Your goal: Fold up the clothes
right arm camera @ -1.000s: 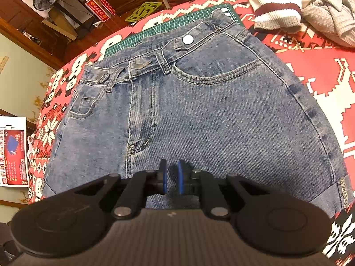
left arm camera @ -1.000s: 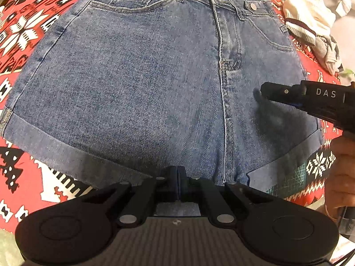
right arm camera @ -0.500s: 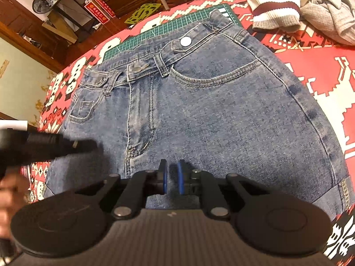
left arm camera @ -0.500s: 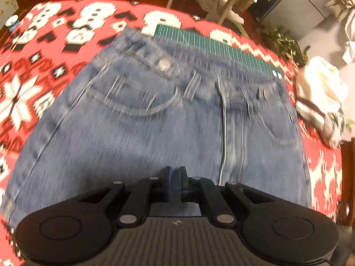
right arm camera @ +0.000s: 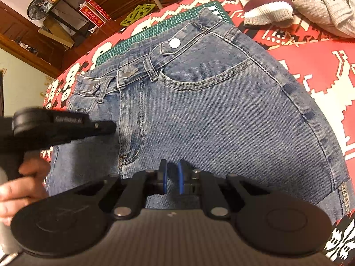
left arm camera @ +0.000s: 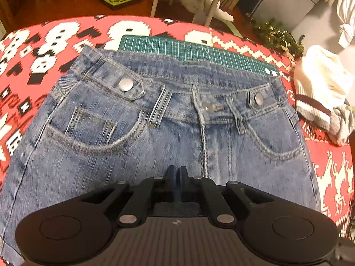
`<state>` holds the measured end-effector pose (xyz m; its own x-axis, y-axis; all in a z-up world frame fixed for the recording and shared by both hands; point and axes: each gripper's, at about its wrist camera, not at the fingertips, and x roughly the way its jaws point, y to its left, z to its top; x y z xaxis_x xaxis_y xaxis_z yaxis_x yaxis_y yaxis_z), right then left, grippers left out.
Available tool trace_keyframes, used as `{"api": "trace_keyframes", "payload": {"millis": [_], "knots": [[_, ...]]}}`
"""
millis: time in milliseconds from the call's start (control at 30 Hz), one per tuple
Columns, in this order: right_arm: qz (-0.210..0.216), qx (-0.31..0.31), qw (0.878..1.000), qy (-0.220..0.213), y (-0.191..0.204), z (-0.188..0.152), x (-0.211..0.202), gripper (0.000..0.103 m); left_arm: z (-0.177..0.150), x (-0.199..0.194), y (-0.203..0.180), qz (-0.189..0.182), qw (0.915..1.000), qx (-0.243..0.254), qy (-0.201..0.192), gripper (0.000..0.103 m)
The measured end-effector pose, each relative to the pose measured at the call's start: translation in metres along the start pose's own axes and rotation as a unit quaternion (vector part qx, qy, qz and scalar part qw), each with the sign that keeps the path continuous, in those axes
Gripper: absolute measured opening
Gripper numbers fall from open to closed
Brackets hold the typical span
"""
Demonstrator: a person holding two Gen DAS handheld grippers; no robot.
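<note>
Blue denim shorts lie flat, front up, with the waistband at the far side, on a red patterned tablecloth. My left gripper hovers over the middle of the shorts with its fingers pressed together and no cloth seen between them. In the right wrist view the shorts fill the middle, and the left gripper reaches in from the left above the fly seam, held by a hand. My right gripper is low over the leg area, its blue pads a narrow gap apart, with nothing between them.
A green cutting mat sticks out from under the waistband. A pile of cream, striped and grey clothes lies at the right of the table, also the far right in the right wrist view. Chairs and shelves stand beyond the table.
My left gripper has moved from the bottom hem forward toward the waistband, coming into the right wrist view from the left. The right gripper has hardly moved.
</note>
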<state>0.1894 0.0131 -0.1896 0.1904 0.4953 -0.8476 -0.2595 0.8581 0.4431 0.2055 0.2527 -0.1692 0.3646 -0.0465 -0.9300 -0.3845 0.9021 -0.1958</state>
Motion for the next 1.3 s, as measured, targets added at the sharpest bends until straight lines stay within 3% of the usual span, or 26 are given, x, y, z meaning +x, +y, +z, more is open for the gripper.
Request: {"api": "trace_keyframes", "payload": {"millis": [467,733,1167,1300], "knots": [[-0.006,-0.008,1.0,0.002,0.004,-0.003,0.001,0.011,-0.058,-0.022,0.006,0.032,0.9985,0.04,0.02,0.004],[-0.004,-0.01,1.0,0.0,0.005,-0.003,-0.002,0.011,-0.085,-0.03,0.001,0.071,0.9944,0.073,0.03,0.006],[-0.001,-0.003,1.0,0.001,0.004,-0.004,-0.005,0.012,-0.114,-0.044,0.029,0.062,0.9948,0.049,0.064,0.005],[0.002,-0.002,1.0,0.0,0.003,-0.004,-0.007,0.012,-0.11,-0.047,0.042,0.04,0.9969,0.017,0.066,0.005]]}}
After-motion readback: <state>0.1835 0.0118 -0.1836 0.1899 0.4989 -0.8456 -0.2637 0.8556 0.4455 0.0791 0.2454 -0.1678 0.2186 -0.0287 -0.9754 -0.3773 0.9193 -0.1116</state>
